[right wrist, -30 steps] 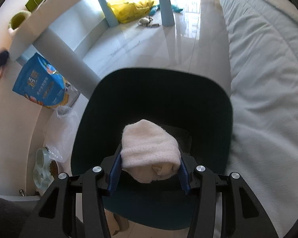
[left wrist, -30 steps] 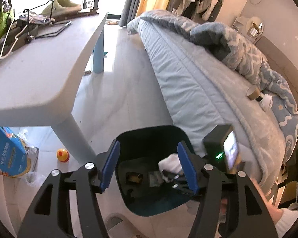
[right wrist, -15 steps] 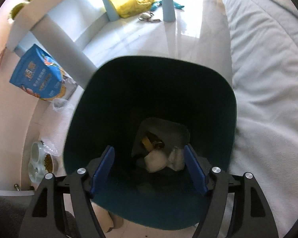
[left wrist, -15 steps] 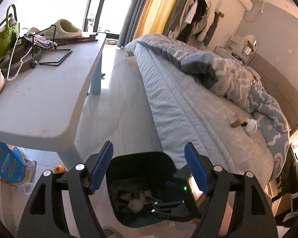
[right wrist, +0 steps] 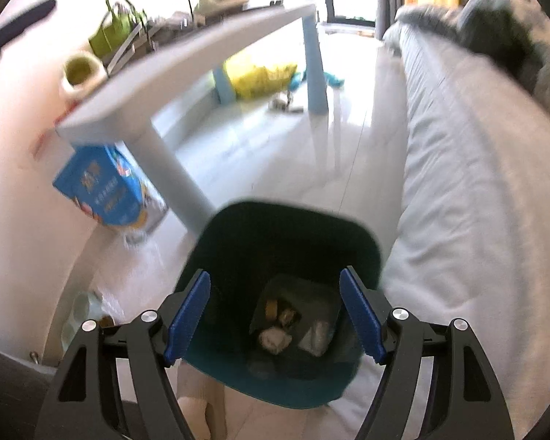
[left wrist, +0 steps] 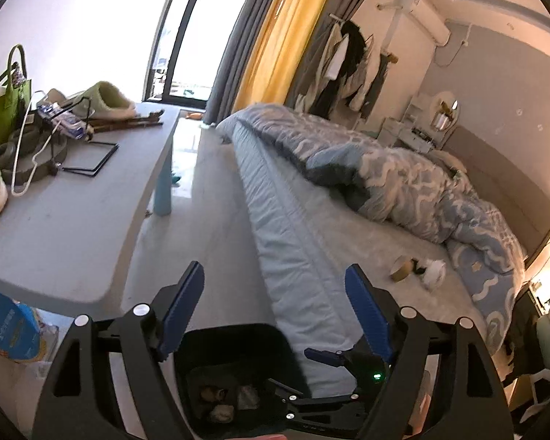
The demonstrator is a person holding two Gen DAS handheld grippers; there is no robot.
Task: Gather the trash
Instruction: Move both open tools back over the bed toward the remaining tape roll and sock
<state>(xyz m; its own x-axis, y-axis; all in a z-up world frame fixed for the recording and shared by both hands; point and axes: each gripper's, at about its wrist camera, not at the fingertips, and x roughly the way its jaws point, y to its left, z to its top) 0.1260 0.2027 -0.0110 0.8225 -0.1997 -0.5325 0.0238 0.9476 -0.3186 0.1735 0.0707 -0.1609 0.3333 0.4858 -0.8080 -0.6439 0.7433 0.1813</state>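
Left tool (left wrist: 275, 315): jaws are spread wide and have just been opening; nothing is held between them.
Right tool (right wrist: 275, 315): jaws are spread wide, having opened within the last second; nothing is gripped.
Bin (right wrist: 238, 242): dark teal, placed on the floor between the bed (right wrist: 476, 220) and a worktop (left wrist: 55, 227) leg, below both tools.
Trash in bin (right wrist: 275, 337): several pale and brown scraps are seen at the bottom.
Trash on bed: a tape roll (left wrist: 401, 268) and a white wad (left wrist: 434, 273) lie near the quilt (left wrist: 403, 183), well apart from the bin.
Blue bag (right wrist: 99, 187): placed under the worktop, beside its leg.
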